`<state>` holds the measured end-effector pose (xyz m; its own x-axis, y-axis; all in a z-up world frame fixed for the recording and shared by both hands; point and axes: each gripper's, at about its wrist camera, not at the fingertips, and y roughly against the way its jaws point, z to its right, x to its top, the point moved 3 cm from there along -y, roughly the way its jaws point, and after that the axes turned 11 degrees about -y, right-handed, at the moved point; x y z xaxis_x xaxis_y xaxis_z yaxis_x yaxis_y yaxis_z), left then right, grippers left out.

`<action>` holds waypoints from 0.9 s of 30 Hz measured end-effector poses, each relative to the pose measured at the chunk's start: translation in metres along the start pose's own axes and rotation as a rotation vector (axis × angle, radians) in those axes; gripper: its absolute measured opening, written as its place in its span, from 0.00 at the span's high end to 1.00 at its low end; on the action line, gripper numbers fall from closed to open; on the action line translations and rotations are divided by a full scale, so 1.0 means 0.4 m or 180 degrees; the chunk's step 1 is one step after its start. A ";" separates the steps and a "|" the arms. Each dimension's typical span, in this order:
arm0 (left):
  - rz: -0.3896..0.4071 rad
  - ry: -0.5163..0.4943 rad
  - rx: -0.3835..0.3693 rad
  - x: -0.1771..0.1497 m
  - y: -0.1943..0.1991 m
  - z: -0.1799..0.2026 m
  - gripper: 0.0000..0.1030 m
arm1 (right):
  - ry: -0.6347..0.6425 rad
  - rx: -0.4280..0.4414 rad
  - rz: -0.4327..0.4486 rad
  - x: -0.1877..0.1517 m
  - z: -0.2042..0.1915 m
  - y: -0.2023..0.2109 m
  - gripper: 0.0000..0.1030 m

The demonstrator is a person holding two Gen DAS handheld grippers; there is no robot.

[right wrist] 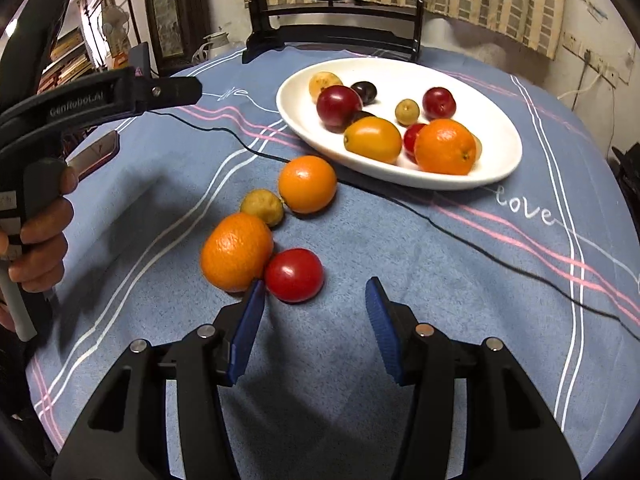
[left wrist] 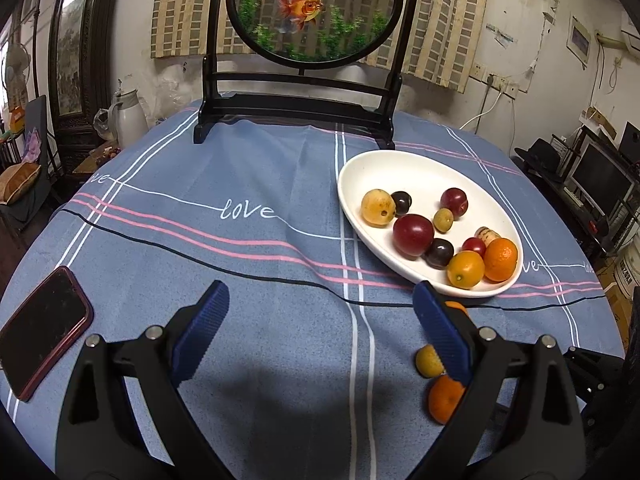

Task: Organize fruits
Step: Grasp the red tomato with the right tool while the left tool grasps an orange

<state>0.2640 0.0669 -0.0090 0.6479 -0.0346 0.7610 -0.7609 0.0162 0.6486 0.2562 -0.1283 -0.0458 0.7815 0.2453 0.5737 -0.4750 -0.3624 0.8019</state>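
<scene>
Left to right: the left tongs (left wrist: pixel 320 320) hang released and empty over the table (left wrist: pixel 240 264); four stray fruits, a tomato (right wrist: pixel 294 275) nearest, lie before the spread, empty right tongs (right wrist: pixel 316 312), apparently lined up for it; the plate (right wrist: pixel 496 168) holds the gathered fruit.

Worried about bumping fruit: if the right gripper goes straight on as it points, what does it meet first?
Probably the red tomato, just ahead of the open right gripper and slightly toward its left finger; the near orange sits beside that fingertip. Depth is uncertain.
</scene>
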 end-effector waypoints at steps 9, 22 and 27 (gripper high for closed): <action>0.0003 -0.0032 -0.0023 0.000 0.010 0.002 0.08 | 0.0222 -0.0016 -0.0024 0.000 -0.034 -0.035 0.68; -0.0187 -0.0106 -0.0499 -0.024 0.005 0.031 0.08 | -0.0375 -0.0134 0.0304 0.032 0.060 0.025 0.71; -0.0157 -0.0643 -0.0774 -0.063 0.039 0.123 0.14 | -0.0741 -0.0155 0.0278 0.037 0.121 0.025 0.71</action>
<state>0.2341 0.0188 -0.0189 0.6452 -0.2385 0.7258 -0.6825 0.2470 0.6879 0.2827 -0.1719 -0.0375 0.8061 -0.0007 0.5918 -0.5592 -0.3280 0.7613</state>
